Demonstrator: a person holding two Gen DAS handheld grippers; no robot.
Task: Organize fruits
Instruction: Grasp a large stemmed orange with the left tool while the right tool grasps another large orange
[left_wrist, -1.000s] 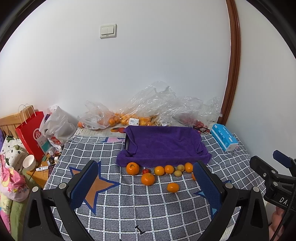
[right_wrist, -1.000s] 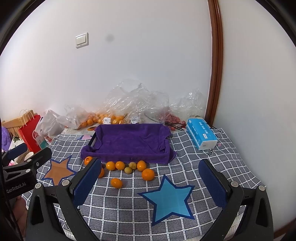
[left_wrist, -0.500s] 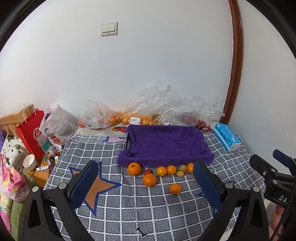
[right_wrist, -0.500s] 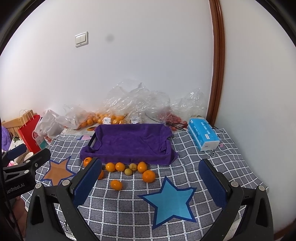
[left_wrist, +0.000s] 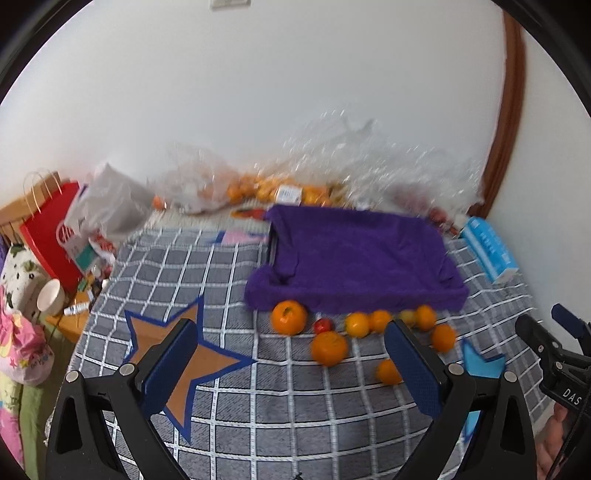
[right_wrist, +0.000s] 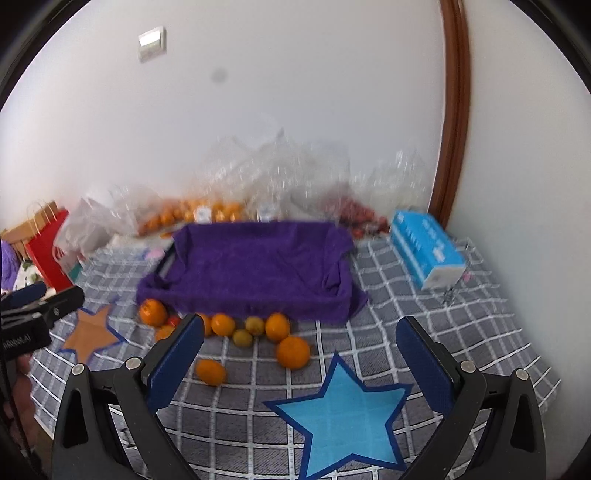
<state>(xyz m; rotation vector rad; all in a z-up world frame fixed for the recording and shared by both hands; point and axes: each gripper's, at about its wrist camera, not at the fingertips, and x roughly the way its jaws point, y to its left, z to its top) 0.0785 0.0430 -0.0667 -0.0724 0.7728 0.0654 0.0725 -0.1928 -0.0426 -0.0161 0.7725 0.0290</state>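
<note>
While both tools hang above the checked cloth (right_wrist: 424, 302), every loose fruit lies ahead of the fingers, strung along the near edge of the purple towel-lined tray (right_wrist: 251, 266).

In the left wrist view the row sits in the centre and right of the frame: a large orange (left_wrist: 289, 316) at its left end, a small red fruit (left_wrist: 323, 325) beside it, another orange (left_wrist: 329, 348) nearer the camera. The row's long axis runs left to right across the picture, parallel to the tray's front.

By my reading the left gripper (left_wrist: 291, 369) is the nearer one; its right finger already overlaps a small orange (left_wrist: 388, 371).

The right gripper (right_wrist: 299, 363) frames an orange (right_wrist: 293, 352) and a small mandarin (right_wrist: 210, 372) just right of its left finger.

Both pairs of fingers are spread wide, gripping nothing and touching nothing.
</note>
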